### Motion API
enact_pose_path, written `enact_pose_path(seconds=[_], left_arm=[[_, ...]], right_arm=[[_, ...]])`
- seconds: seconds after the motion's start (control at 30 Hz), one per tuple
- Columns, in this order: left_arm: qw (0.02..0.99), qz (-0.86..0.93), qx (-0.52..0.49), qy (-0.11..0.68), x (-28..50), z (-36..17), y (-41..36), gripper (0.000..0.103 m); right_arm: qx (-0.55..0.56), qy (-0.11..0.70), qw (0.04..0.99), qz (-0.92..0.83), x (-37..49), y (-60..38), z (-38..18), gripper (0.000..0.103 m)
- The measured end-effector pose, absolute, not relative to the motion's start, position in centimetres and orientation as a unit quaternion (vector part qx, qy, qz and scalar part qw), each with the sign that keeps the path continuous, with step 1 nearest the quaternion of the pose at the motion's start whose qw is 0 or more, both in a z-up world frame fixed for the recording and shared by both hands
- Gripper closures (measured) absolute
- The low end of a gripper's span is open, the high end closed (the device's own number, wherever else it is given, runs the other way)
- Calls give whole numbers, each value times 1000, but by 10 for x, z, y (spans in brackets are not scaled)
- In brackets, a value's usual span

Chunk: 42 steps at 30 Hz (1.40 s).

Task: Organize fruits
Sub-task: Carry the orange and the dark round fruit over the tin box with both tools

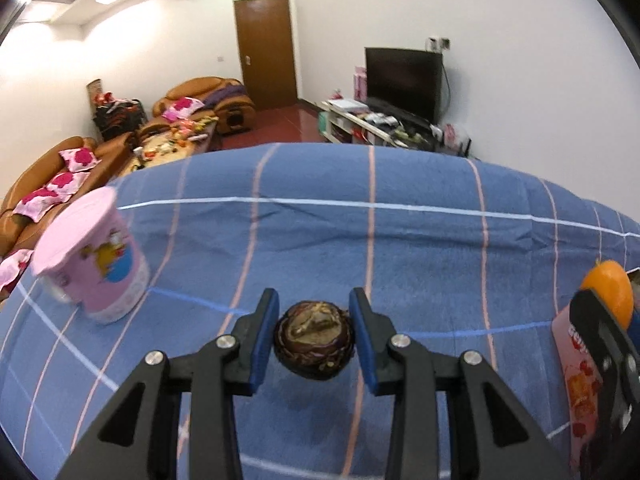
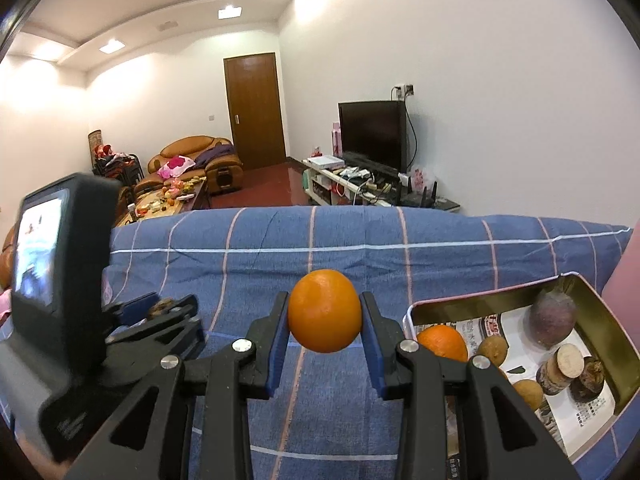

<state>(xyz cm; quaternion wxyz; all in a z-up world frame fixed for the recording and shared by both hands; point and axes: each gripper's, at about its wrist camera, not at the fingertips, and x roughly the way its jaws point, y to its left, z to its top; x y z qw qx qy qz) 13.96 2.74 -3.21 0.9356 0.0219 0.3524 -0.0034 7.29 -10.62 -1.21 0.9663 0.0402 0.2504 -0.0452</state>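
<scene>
Orange and round, the fruit (image 2: 325,311) sits clamped between the blue pads (image 2: 280,344) of the right gripper (image 2: 325,320), lifted clear of the blue checked cloth (image 2: 360,248) that covers the table. Just to its right lies an open tin (image 2: 596,300), lined with printed paper, holding a second orange (image 2: 442,342), a purplish round fruit (image 2: 554,320), some small brown fruits (image 2: 493,350) and a short cylinder (image 2: 560,366).

To the left, the left gripper (image 1: 314,334) is clenched on a dark brown, wrinkled fruit (image 1: 314,340), its pads (image 1: 264,340) pressing both sides; the fruit hangs a little above the cloth, with a faint shadow beneath. In the right wrist view this gripper shows at the left edge, with its camera body (image 2: 60,272) blurred.

Farther left on the cloth stands a pink cup (image 1: 94,256) with a cartoon print, also blurred. Beyond the table's far edge are brown sofas (image 1: 44,184), a wooden door (image 2: 256,110) and a dark television (image 2: 372,134) on a low white stand.
</scene>
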Motion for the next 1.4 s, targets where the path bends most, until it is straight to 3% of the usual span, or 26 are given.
enact_pose_path(seconds=[1.4], left_arm=[[968,-8,16,252,11,-13,-32,65]], right_arm=[[-10,220,974,-56,-43,-166,-7,67]])
